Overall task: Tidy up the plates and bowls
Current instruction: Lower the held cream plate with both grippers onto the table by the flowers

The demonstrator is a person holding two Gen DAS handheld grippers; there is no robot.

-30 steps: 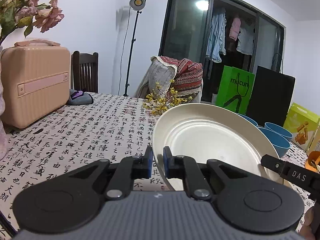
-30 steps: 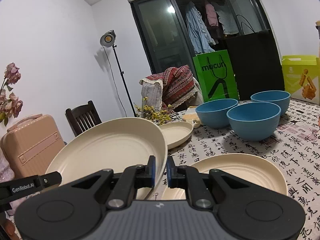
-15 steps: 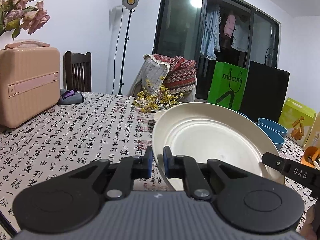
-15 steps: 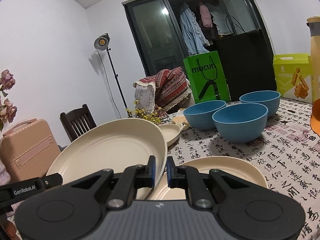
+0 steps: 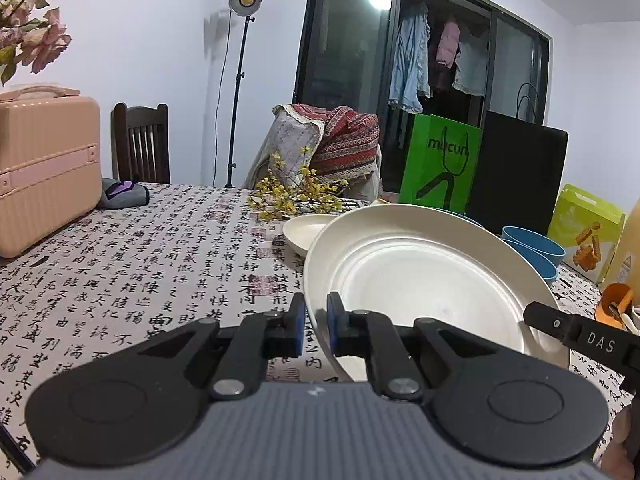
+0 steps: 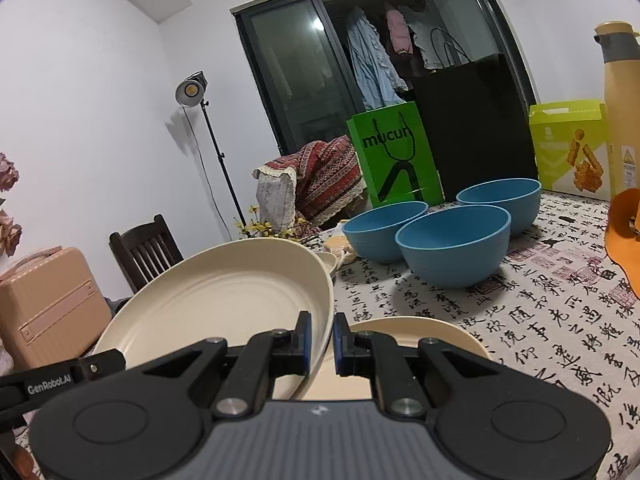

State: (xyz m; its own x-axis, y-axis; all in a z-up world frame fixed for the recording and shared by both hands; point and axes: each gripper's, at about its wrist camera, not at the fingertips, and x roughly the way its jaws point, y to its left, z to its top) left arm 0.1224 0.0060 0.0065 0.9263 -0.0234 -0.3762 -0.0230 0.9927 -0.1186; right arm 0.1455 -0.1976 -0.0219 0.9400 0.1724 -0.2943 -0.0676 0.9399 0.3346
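Cream plate (image 5: 416, 276): held tilted above the tablecloth (image 5: 132, 264), gripped at opposite rims.
Left gripper (image 5: 312, 322): clenched on the plate's near-left rim.
Right gripper (image 6: 319, 338): clenched on its right rim.
Second plate (image 6: 420, 332): flat, just beyond the right gripper.
Blue bowls (image 6: 454, 244): clustered further back.
Open cloth: left of the plate, towards the suitcase (image 5: 44, 172).

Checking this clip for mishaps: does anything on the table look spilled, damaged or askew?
Nothing spilled or broken. The only thing off level is the large cream plate, tilted above the table because both tongs, left and right, clamp its opposite rims. Another cream plate lies flat beneath, and three blue bowls stand upright.
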